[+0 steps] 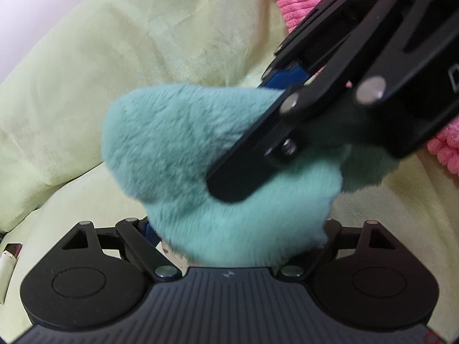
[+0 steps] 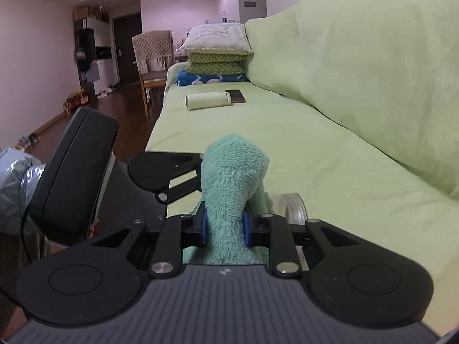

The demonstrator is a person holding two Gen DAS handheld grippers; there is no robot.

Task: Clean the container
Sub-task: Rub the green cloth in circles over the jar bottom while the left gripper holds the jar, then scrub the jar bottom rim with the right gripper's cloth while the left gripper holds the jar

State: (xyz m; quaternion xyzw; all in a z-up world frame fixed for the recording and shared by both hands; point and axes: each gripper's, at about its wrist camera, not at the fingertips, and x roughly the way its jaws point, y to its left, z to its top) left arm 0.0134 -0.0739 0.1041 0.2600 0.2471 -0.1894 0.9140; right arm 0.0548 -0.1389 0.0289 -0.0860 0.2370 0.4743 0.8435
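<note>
Wiping looks midway: the right gripper (image 2: 224, 226) pinches a teal cloth (image 2: 232, 177) against a clear container (image 2: 291, 205) at its three o'clock. The left gripper's (image 1: 238, 246) jaws are hidden behind cloth; I cannot tell their state.

The left wrist view looks down along its own fingers from very close, so a teal cloth (image 1: 178, 154) and the other gripper's black linkage fill most of the picture against the light green sofa cover (image 1: 86, 71). The right wrist view sits low over the sofa seat (image 2: 330, 154) and faces along its length toward stacked pillows (image 2: 218, 54) and the room beyond. Both views share the teal cloth, the green cover and each other's gripper bodies.
</note>
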